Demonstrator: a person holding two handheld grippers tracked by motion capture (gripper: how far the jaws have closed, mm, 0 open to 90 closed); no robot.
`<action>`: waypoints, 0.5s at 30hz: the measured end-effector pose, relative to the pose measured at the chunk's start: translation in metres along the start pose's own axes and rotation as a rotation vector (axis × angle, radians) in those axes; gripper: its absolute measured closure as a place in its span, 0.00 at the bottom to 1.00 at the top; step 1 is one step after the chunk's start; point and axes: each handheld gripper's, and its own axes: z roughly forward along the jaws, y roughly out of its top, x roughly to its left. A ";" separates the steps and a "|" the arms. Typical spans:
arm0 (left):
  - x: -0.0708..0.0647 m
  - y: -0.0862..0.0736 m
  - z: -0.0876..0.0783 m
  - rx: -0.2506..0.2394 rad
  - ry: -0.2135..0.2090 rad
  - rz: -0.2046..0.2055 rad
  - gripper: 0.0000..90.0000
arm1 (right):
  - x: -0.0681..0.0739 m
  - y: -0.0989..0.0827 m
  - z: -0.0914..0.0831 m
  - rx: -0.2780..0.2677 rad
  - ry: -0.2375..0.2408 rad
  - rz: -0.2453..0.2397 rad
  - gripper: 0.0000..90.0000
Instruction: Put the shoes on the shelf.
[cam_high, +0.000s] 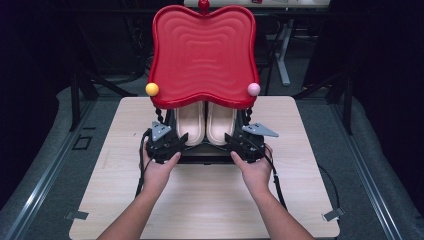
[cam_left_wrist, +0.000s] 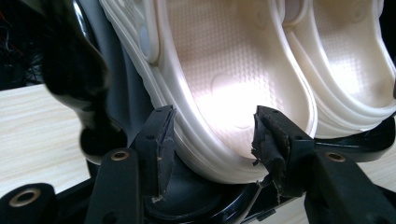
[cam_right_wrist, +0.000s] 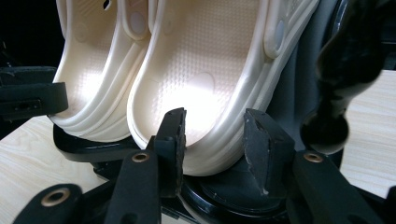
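Observation:
A pair of cream clogs stands side by side on a black base (cam_high: 202, 159) under a red wavy-edged top (cam_high: 202, 55). My left gripper (cam_high: 181, 142) is at the heel of the left clog (cam_high: 190, 122). In the left gripper view its jaws (cam_left_wrist: 212, 144) are open, and that clog's heel (cam_left_wrist: 224, 70) lies between them. My right gripper (cam_high: 230, 142) is at the heel of the right clog (cam_high: 221, 122). It is open too (cam_right_wrist: 212, 144), straddling that heel (cam_right_wrist: 205, 60). Whether the pads press the heels I cannot tell.
The rack stands at the far middle of a light wooden table (cam_high: 200, 200). A yellow ball (cam_high: 152, 89) and a pink ball (cam_high: 254, 89) mark the red top's front corners. Black twisted posts (cam_left_wrist: 74, 70) (cam_right_wrist: 345, 60) rise just outside each clog. Dark floor and stands surround the table.

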 end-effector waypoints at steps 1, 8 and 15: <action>0.000 0.000 0.000 0.000 0.000 0.000 0.55 | 0.000 0.000 0.000 0.000 0.000 0.000 0.66; -0.001 0.000 0.002 -0.003 0.010 0.003 0.60 | 0.006 0.001 0.003 0.002 -0.028 -0.042 0.70; -0.004 0.001 0.004 -0.003 0.020 0.015 0.61 | 0.006 0.000 0.006 -0.012 -0.032 -0.051 0.71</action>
